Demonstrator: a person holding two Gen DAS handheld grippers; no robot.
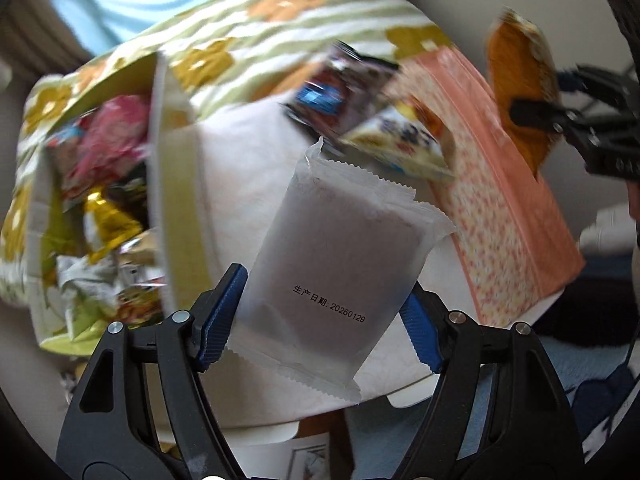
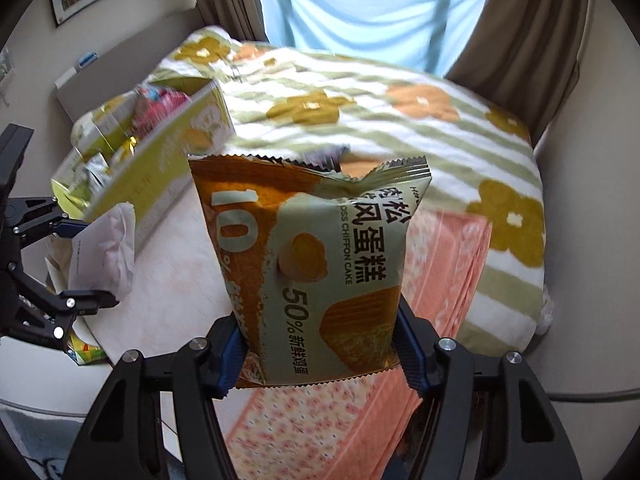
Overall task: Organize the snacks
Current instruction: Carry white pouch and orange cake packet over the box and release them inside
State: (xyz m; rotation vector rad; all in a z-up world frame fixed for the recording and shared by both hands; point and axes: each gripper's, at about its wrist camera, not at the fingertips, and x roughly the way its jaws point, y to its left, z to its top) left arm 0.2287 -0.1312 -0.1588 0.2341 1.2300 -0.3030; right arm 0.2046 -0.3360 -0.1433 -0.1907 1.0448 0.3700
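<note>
Left claw (image 1: 320, 312) grips a frosted white snack packet (image 1: 340, 248), right claw (image 2: 320, 348) grips an orange chiffon-cake bag (image 2: 308, 264), both above the pink floral box (image 2: 452, 264).

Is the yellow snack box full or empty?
Pretty full. The yellow-green box is open on top, and a jumble of wrapped snacks in pink, gold and silver reaches up near its rim.
</note>
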